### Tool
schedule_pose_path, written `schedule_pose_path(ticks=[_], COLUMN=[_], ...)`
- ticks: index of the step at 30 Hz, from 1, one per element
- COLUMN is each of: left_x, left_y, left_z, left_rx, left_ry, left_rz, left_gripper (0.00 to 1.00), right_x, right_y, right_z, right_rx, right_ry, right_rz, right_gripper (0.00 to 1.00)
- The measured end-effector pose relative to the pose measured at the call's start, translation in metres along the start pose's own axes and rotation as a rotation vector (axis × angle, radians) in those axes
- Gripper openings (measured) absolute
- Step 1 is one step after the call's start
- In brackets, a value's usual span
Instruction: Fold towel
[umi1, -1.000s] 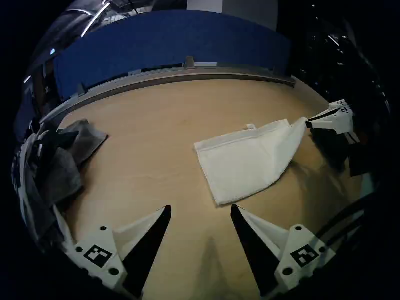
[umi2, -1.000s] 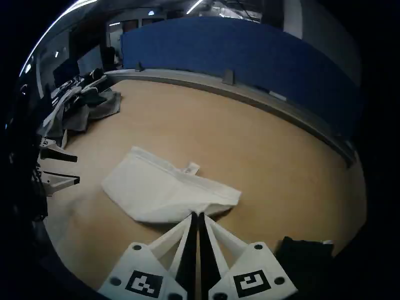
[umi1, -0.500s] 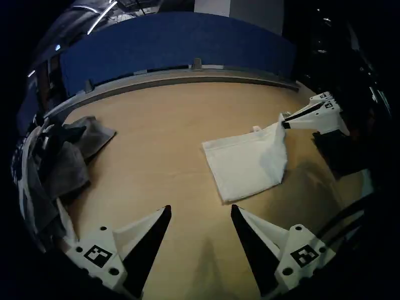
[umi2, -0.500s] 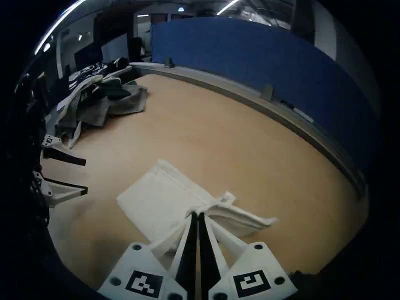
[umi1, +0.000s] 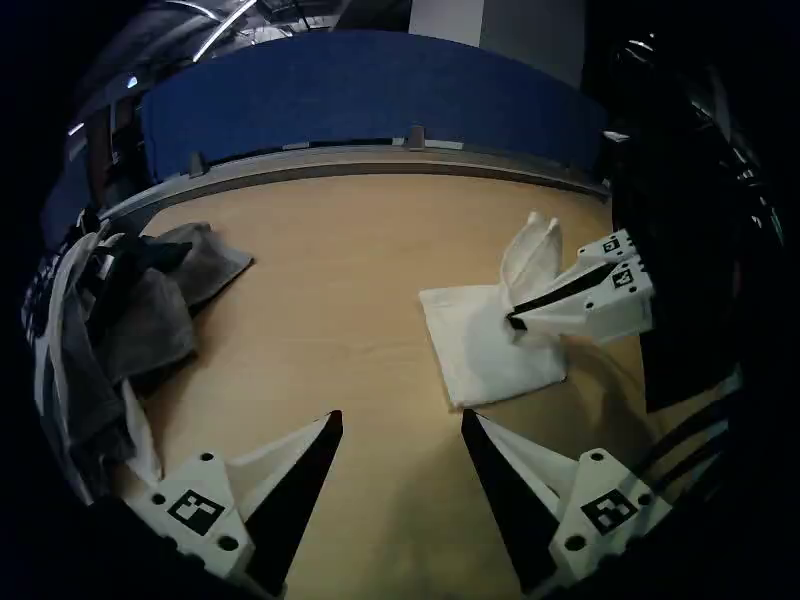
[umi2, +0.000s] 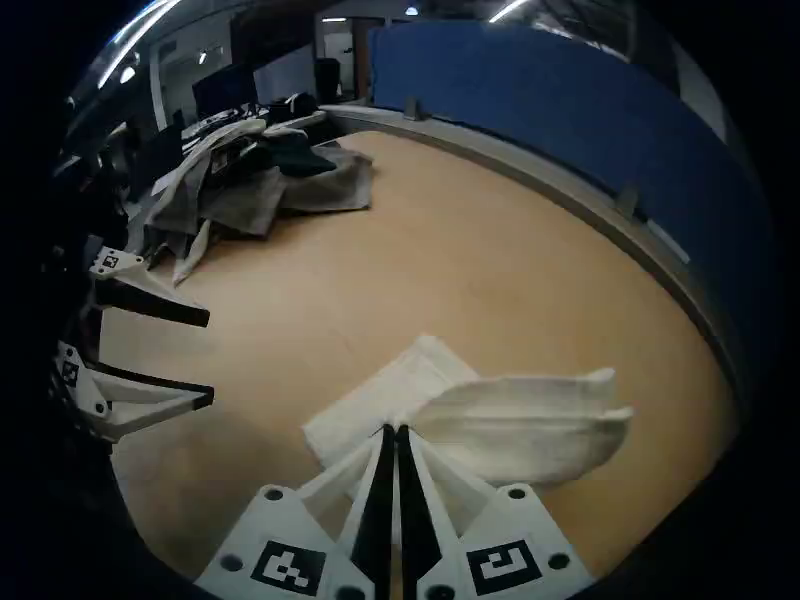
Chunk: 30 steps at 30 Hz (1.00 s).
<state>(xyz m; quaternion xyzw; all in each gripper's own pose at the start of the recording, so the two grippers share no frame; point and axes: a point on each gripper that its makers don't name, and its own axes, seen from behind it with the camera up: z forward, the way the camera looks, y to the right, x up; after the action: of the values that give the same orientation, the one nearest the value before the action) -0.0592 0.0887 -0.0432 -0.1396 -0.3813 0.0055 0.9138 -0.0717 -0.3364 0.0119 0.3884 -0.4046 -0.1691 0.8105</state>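
Right gripper view has the right gripper (umi2: 393, 432) with its 2 fingers pressed together on a corner of the white towel (umi2: 520, 435). The pinch itself is hidden behind the fingertips, so the hold seems thin. The towel lies on the wooden table (umi1: 330, 260), with 1 flap raised in a loose loop over the flat part.

The left gripper (umi1: 400, 415) hangs with its jaws spread wide, near the towel but not touching it. Nothing pins the lower layer, so it may drag along the table and the fold may land crooked. The corner could also slip from the pinch and flop back. A pile of grey clothes (umi1: 130, 310) sits well apart.

1 second ago the towel lay flat, with the right gripper at its far corner. Now that corner is lifted and carried over the middle. The left gripper has stayed spread.
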Motion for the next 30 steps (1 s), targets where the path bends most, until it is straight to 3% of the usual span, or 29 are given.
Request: schedule_pose_path(ticks=[11,23,29,30], left_x=[-0.009,-0.011,-0.011,-0.011], left_y=[-0.003,-0.004,-0.005,-0.005], left_z=[0.003,0.004,0.004,0.004], left_rx=[0.004,0.004,0.009,0.01], left_ry=[-0.008,-0.012,-0.014,-0.014], left_rz=[-0.028,-0.024,-0.019,-0.019], left_gripper=[0.88,0.88,0.88,0.88], right_x=[-0.027,-0.032,-0.024,-0.021], right_y=[-0.049,-0.052,-0.049,-0.048], right_z=[0.031,0.034,0.025,0.021], right_rx=[0.106,0.129,0.128,0.128], right_ry=[-0.051,-0.058,-0.021,-0.011], right_rz=[-0.071,-0.047,-0.025,-0.017], right_gripper=[0.02,0.02,0.12,0.22])
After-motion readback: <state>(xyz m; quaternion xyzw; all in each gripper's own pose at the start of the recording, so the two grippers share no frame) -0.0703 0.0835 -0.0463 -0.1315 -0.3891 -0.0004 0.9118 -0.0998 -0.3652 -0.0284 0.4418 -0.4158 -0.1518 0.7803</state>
